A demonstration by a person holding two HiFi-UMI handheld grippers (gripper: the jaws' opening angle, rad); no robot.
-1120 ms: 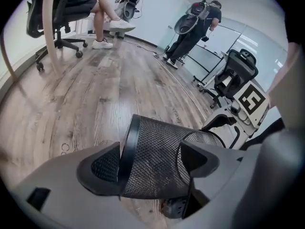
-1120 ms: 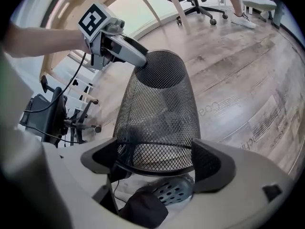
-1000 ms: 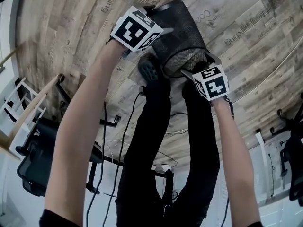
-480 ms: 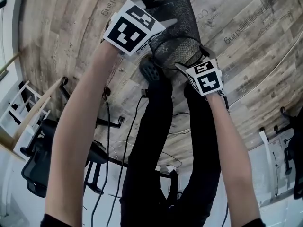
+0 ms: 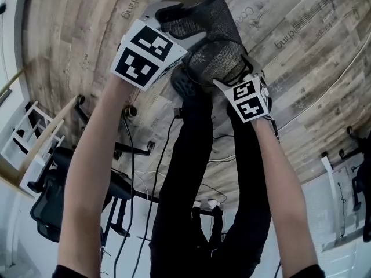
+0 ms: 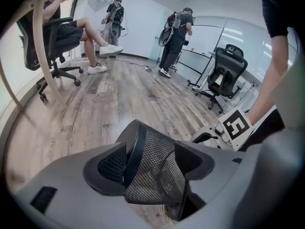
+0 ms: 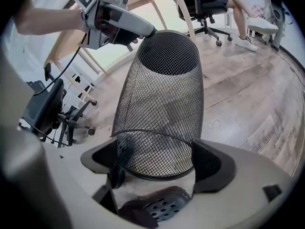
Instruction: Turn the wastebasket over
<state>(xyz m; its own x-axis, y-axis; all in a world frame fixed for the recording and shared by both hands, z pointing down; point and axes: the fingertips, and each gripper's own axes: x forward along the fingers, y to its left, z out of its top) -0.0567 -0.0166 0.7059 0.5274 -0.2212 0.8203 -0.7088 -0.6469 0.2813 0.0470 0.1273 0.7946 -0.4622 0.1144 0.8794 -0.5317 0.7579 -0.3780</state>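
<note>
Black wire-mesh wastebasket (image 5: 217,45) is up off the wood-plank floor (image 5: 75,39), hanging in the air between both grippers, just in front of the person's legs. It lies tilted, close to sideways: the wide open rim is at the near end and the narrower closed end is far.

Left gripper (image 5: 184,22) has the far end. Its fingers are closing with the dark bottom band and mesh between them, and both pads look pressed on, so it is grasping the wastebasket. Right gripper (image 5: 232,79) has the near end. The mesh mouth sits between its fingers and touches both pads, so it is clenched on the rim.

Why held this way, as a judgement: one grip at each end gives leverage to swing the wastebasket end over end, and lifting it gives the rim room to clear the floor while it rotates. The turn looks partway done, as the wastebasket is neither fully inverted nor set down yet.

Contents: the wastebasket looks empty. Floor planks show straight through the mesh, and in the right gripper view a black perforated shoe (image 7: 157,206) sits below the rim, outside it. Nothing is there to spill.

Risk guess: the thin round mesh can flex or slip in the pads as it rolls.
</note>
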